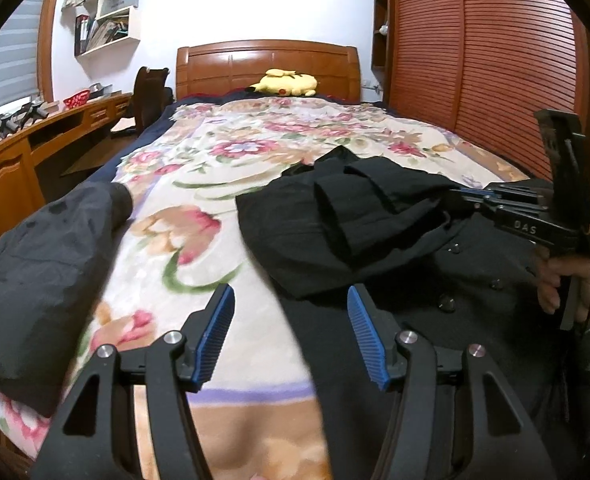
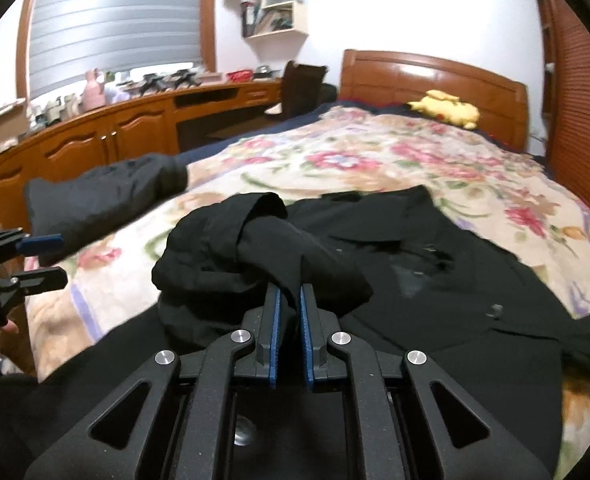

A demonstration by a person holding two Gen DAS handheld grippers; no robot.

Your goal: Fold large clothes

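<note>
We pinch the black coat (image 2: pixel 415 256) sleeve in our right hand-held gripper (image 2: pixel 290 304); the left hand-held gripper (image 1: pixel 291 308) hangs released. We should lift gently, keeping the fold flat.

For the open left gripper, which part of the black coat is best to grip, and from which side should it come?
Probably the coat's near-left edge, where it lies flat on the floral blanket. The left gripper is open just before it; come low from the near side. The right gripper already pinches the folded sleeve.
</note>
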